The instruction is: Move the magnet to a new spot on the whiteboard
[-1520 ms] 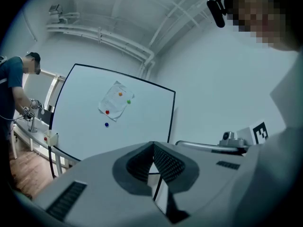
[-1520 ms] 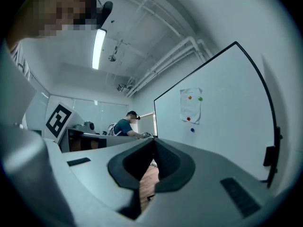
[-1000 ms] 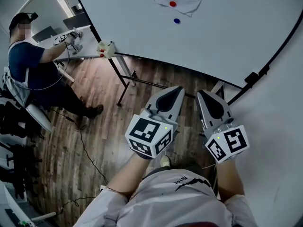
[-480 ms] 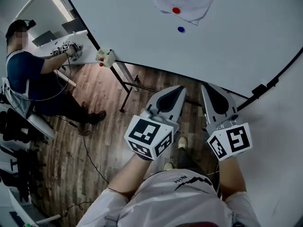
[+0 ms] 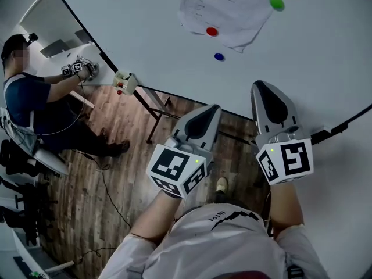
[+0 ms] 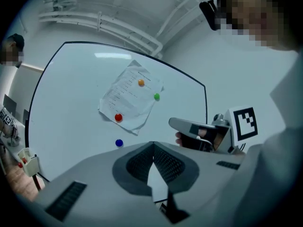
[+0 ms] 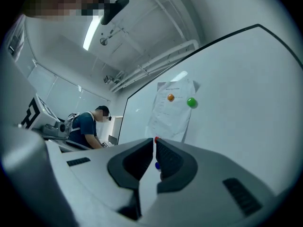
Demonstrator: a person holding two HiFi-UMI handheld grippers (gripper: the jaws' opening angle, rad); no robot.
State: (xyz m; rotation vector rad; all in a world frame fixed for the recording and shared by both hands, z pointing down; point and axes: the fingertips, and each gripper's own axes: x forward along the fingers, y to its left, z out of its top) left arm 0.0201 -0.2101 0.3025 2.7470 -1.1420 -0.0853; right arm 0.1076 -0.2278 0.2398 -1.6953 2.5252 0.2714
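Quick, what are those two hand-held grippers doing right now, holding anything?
Left hand-held gripper: closed, holding nothing.
Right hand-held gripper: closed, holding nothing.

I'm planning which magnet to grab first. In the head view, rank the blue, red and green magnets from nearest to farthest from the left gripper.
1. Blue magnet: on bare whiteboard just below the paper, straight ahead of the left gripper.
2. Red magnet: on the paper's lower part.
3. Green magnet: at the paper's right edge, far right.
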